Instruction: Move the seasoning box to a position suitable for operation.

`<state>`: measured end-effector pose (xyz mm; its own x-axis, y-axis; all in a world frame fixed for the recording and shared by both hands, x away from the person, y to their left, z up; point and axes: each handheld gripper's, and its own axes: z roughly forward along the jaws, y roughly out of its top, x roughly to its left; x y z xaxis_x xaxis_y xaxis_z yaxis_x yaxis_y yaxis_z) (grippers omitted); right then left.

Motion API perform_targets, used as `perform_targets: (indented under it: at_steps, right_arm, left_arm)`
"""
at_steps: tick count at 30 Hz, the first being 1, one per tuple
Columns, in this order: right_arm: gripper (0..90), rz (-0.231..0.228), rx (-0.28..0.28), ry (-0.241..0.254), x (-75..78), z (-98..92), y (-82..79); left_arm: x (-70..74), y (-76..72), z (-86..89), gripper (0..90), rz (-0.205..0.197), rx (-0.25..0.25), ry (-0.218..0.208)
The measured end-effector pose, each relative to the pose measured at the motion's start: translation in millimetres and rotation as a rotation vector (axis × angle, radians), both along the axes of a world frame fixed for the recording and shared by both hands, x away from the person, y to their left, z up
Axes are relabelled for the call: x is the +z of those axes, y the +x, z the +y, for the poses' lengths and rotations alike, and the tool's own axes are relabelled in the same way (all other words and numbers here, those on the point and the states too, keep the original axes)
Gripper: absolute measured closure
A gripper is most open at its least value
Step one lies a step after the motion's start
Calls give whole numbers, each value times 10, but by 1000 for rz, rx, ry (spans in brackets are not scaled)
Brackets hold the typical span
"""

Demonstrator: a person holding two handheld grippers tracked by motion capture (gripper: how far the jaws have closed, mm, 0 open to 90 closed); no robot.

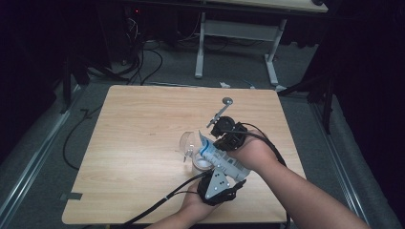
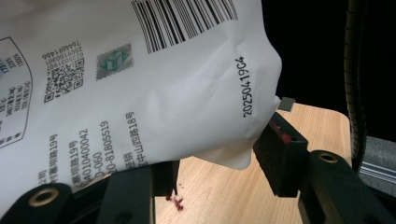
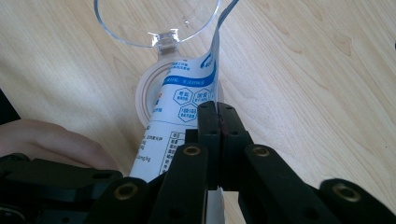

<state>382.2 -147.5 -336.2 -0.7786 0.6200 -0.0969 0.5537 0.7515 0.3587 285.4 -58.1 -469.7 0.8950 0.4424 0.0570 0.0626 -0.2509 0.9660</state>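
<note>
On the wooden tabletop point(image 1: 143, 157), the left gripper point(image 2: 219, 172) clamps the white pouch point(image 2: 140, 84); the right gripper point(image 3: 218, 121) fingers pinch its edge above a clear container point(image 3: 156, 23).

A pouch point(image 1: 220, 159) lay tilted over a jar point(image 1: 202, 163) near the table's point(image 1: 133, 143) front, the lid point(image 1: 189, 142) behind it.

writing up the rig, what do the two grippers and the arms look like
Both grippers are black, with flat-sided jaws fixed by brass-coloured rivets. The left gripper carries a grey three-cornered plate dotted with small holes and trails a black cable with a pale band. The right gripper trails a black cable too. The forearms are bare, no sleeves or gloves.
</note>
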Motion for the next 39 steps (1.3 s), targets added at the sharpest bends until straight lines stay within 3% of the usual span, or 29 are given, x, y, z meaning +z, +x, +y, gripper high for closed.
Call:
perform_targets:
  at_steps: [23, 39]
  right_arm:
    - [900, 9, 1, 11, -29, -25, -14]
    - [900, 13, -7, 21, -36, -89, -78]
  left_arm:
    - [-72, -26, 25, 538, 8, -6, 10]
    - [-228, -35, 66, 541, 21, -7, 55]
